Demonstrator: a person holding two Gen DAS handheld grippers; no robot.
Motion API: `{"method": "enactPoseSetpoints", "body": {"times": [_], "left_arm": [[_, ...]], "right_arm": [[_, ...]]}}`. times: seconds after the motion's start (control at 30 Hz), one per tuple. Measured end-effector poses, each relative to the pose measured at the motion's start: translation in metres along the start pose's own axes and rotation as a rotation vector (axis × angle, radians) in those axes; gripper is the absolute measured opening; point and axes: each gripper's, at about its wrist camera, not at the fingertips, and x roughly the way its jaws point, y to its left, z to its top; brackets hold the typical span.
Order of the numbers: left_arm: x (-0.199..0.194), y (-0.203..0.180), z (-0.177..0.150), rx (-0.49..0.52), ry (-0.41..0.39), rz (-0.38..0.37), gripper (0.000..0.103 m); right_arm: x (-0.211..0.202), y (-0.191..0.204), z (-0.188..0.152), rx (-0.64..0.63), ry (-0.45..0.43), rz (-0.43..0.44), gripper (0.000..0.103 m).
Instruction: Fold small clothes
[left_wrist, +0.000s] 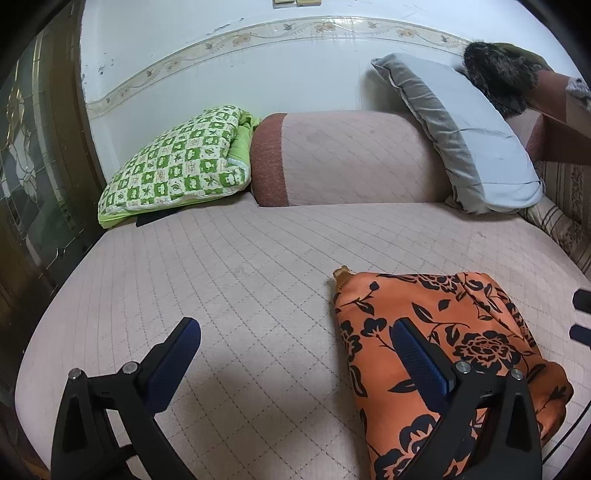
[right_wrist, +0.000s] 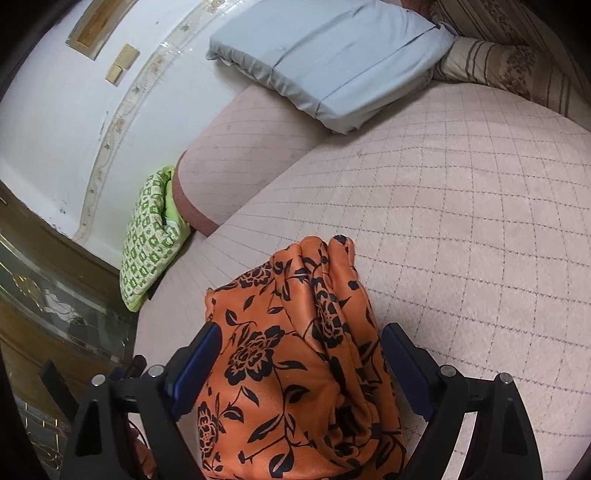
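My left gripper (left_wrist: 295, 343) gapes wide, holding nothing. My right gripper (right_wrist: 301, 345) straddles the folded orange garment (right_wrist: 295, 350), spread wide.

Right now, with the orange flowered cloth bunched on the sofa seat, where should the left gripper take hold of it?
Take the orange flowered cloth at its far left corner, where a small tan tab sticks up. That corner lies flat and free on the seat, so the open left gripper can probably come in from the bare left side. The open right gripper already straddles the bunched folds.
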Motion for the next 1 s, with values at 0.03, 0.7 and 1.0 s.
{"method": "enactPoseSetpoints", "body": {"times": [0.03, 0.7, 1.0], "left_arm": [[0.000, -0.001, 0.000, 0.002, 0.004, -0.002, 0.103], [0.015, -0.011, -0.022, 0.002, 0.176, -0.248, 0.102], [0.048, -0.019, -0.031, -0.022, 0.292, -0.231, 0.102]], "right_arm": [[-0.002, 0.003, 0.000, -0.013, -0.011, 0.006, 0.090], [0.003, 0.018, -0.011, -0.125, 0.014, -0.091, 0.048], [0.009, 0.017, -0.008, -0.114, 0.042, -0.103, 0.063]]}}
